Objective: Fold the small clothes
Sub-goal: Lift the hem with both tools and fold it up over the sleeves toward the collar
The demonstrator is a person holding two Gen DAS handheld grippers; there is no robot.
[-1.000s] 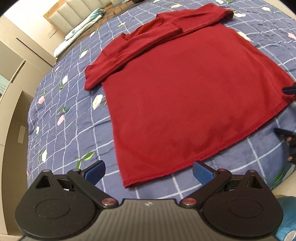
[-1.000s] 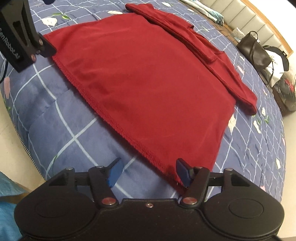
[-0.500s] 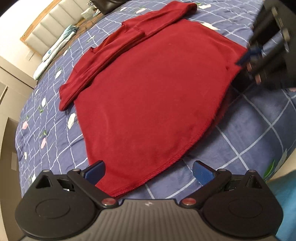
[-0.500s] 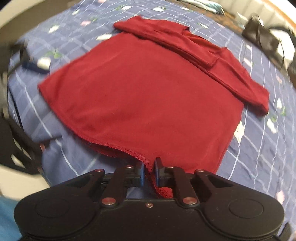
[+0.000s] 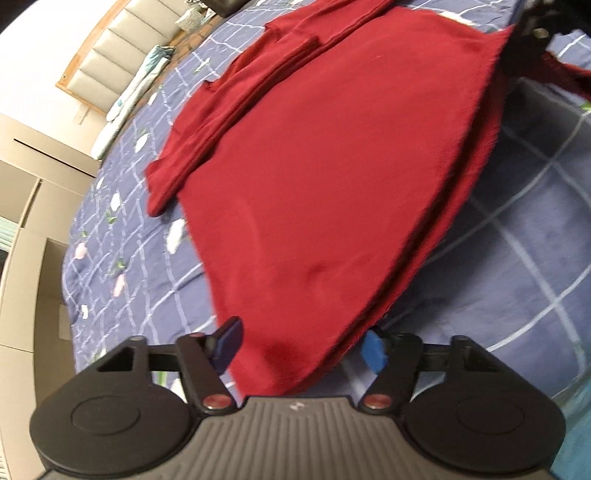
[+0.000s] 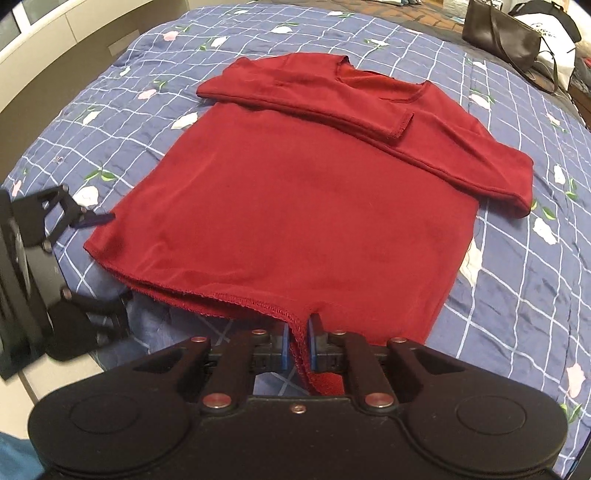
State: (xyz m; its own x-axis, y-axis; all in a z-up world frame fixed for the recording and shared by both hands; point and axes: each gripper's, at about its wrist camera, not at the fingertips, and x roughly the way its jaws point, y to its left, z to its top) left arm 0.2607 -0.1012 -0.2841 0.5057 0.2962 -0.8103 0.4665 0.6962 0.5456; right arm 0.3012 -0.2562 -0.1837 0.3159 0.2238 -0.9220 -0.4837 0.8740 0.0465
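A red long-sleeved shirt [image 6: 295, 192] lies flat on the bed, both sleeves folded across its chest. My right gripper [image 6: 297, 339] is shut on the near hem, which bunches up between the blue pads. In the left wrist view, the shirt [image 5: 314, 166] has its other hem corner lying between the spread fingers of my left gripper [image 5: 301, 347], which is open. The hem edge there is lifted a little off the quilt. The left gripper [image 6: 105, 266] also shows at the left of the right wrist view, straddling that corner. The right gripper [image 5: 535, 33] appears blurred at top right.
The bed has a blue checked quilt [image 6: 517, 277] with flower prints. A black handbag [image 6: 498, 33] and a white bag [image 6: 557, 48] sit at its far side. A padded headboard [image 5: 110, 55], pillows [image 5: 125, 99] and beige cupboards [image 5: 29, 221] show in the left wrist view.
My right gripper went from open to shut on the hem and has raised it slightly. My left gripper has moved forward over the other hem corner, its fingers closer together.
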